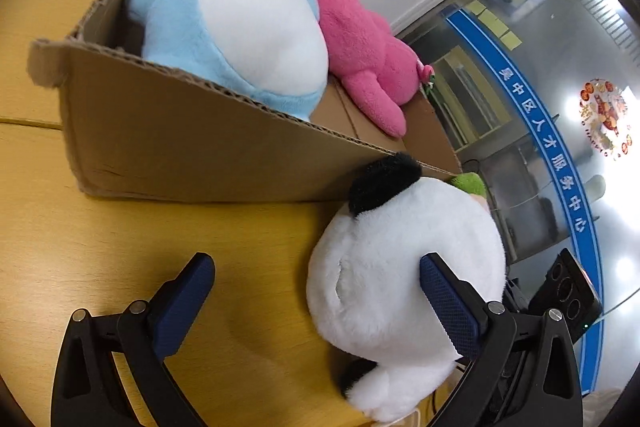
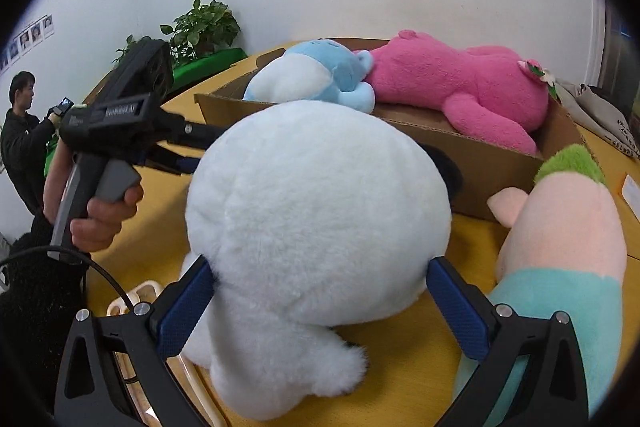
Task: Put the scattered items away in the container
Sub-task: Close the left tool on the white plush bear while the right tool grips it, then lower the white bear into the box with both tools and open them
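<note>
Right wrist view: white plush panda (image 2: 316,211) sits on the yellow table (image 2: 400,355), just in front of the cardboard box (image 2: 480,167), not in it yet. Right gripper (image 2: 320,303) has jaws spread as wide as they go, straddling the panda's lower body; pads flank the fur, no squeeze visible. Probably lined up wide because the toy is bulky and soft.

Left wrist view: left gripper (image 1: 316,303) is also open, right pad against the panda's side, left pad well clear over bare table. Looks like a two-handed scoop from opposite sides.

Box already holds a blue plush (image 1: 232,27) and a pink plush (image 1: 360,55), both piled above the rim, so little room is left.

Pastel plush with green tuft (image 2: 560,247) lies beside the panda, also still outside the box.
</note>
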The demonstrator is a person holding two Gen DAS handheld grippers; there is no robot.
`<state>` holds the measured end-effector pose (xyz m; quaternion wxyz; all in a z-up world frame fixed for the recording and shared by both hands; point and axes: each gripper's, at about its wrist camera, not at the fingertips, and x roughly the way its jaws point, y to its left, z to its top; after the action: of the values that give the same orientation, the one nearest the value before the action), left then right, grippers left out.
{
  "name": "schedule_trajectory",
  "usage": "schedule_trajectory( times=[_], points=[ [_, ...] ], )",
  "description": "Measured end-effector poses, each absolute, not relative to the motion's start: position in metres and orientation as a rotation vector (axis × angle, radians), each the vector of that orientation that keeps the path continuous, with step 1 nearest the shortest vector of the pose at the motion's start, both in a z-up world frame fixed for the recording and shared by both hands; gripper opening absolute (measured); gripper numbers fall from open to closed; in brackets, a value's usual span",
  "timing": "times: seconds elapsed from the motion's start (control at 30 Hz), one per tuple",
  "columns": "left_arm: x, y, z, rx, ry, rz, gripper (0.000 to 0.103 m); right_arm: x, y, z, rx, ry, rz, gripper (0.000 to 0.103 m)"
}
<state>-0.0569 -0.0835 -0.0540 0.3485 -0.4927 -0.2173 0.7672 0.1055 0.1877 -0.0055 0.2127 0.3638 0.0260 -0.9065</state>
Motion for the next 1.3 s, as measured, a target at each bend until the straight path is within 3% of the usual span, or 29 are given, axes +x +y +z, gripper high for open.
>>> schedule_trajectory(
  times=[0.3, 0.47, 0.53, 0.63, 0.7, 0.8, 0.93, 1.13, 1.3],
  points=[
    [-0.051, -0.055, -0.053, -1.225, -0.542, 1.828, 0.103, 0.094, 0.179, -0.014, 1.052, 0.038, -2.502, 0.102],
    [-0.038, -0.032, -0.041, -1.170, -0.424, 1.831, 0.101, 0.101, 0.176, -0.014, 1.020, 0.043, -2.519, 0.094],
    [-0.039, -0.037, -0.037, -1.159, -0.449, 1.845, 0.088, 0.105, 0.179, -0.013, 0.988, 0.024, -2.527, 0.087],
    [-0.037, -0.042, -0.030, -1.135, -0.472, 1.871, 0.078, 0.109, 0.187, -0.008, 0.939, -0.034, -2.530, 0.074],
    [-0.031, -0.042, -0.021, -1.109, -0.461, 1.897, 0.075, 0.112, 0.190, -0.002, 0.908, -0.050, -2.537, 0.071],
    [-0.022, -0.050, 0.007, -1.040, -0.466, 1.933, 0.075, 0.120, 0.192, 0.015, 0.818, -0.057, -2.554, 0.070],
    [-0.020, -0.040, 0.084, -0.872, -0.356, 2.056, 0.075, 0.126, 0.197, 0.067, 0.619, -0.003, -2.602, 0.070],
    [-0.090, -0.024, 0.150, -0.792, -0.289, 2.177, 0.075, 0.063, 0.212, 0.139, 0.445, 0.093, -2.616, 0.070],
    [-0.167, -0.012, 0.108, -0.993, -0.337, 2.216, 0.075, -0.022, 0.224, 0.126, 0.574, 0.086, -2.579, 0.070]
  ],
)
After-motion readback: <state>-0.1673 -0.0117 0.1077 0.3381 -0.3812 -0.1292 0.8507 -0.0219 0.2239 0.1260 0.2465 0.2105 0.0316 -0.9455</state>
